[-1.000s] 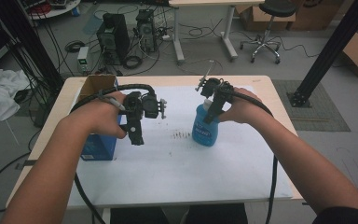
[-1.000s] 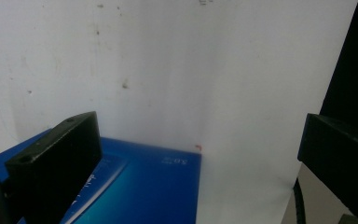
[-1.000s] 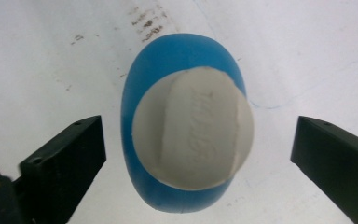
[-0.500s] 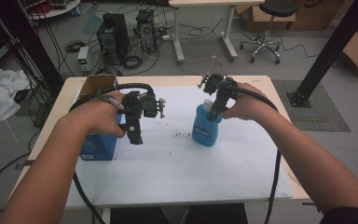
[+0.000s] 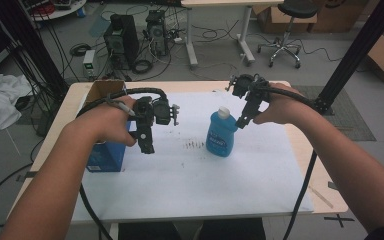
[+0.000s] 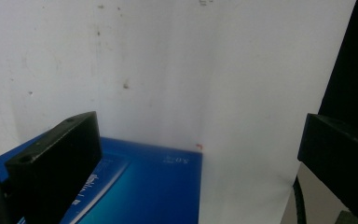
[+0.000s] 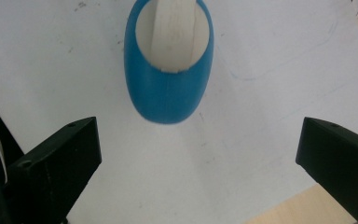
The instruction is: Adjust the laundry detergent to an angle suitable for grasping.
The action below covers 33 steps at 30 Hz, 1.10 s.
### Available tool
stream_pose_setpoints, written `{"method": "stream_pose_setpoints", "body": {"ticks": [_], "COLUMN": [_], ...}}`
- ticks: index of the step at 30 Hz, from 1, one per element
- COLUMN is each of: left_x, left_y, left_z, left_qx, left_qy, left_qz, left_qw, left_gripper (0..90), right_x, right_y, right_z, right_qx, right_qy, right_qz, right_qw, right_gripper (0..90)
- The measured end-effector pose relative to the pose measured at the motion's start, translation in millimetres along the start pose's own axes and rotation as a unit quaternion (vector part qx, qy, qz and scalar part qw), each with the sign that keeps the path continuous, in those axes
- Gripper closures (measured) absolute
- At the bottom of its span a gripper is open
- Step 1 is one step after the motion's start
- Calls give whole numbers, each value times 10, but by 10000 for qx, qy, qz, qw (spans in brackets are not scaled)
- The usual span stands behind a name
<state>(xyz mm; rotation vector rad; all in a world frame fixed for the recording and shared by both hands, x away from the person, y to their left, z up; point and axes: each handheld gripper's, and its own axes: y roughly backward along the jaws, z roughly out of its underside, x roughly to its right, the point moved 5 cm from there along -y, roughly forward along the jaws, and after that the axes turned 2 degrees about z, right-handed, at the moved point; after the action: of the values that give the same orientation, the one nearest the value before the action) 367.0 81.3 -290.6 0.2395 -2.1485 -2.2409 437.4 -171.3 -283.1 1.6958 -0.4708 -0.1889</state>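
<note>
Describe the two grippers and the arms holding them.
Both grippers, left and right, are black, boxy and mechanical, each with two blocky black jaws bearing a small round hole near the tip. A thick black cable trails from each along the forearm. The forearms are bare, with a dark sleeve edge at the right elbow.

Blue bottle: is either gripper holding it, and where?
Neither. The right gripper is open above the blue bottle; the left gripper is open over the blue box.
</note>
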Motion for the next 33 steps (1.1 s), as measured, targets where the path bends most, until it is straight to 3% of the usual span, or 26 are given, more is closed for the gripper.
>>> {"method": "stream_pose_setpoints", "body": {"ticks": [3,6,9,12,23,33], "left_x": [-6,-3,-9,-15,-57,-82], "left_y": [-2,4,10,-1,-33,-29], "left_z": [-8,-12,-10,-5,4,3], "left_qx": [-2,-18,-3,28,-13,29], "left_qy": [-14,-15,-27,-1,15,19], "left_qz": [-7,10,-8,-5,36,39], "left_qw": [10000,10000,10000,10000,10000,10000], "left_gripper": [1,1,1,1,1,1], "right_x": [6,-7,4,56,45,46], "right_y": [40,71,68,62,0,-20], "right_z": [33,81,132,191,159,131], "right_qx": [-57,-91,-247,-295,-280,-239], "right_qy": [43,335,737,895,1204,1258], "right_qz": [4,-87,101,-66,-232,-205], "right_qw": [10000,9994,9969,9955,9921,9916], "right_gripper": [0,0,0,0,0,0]}}
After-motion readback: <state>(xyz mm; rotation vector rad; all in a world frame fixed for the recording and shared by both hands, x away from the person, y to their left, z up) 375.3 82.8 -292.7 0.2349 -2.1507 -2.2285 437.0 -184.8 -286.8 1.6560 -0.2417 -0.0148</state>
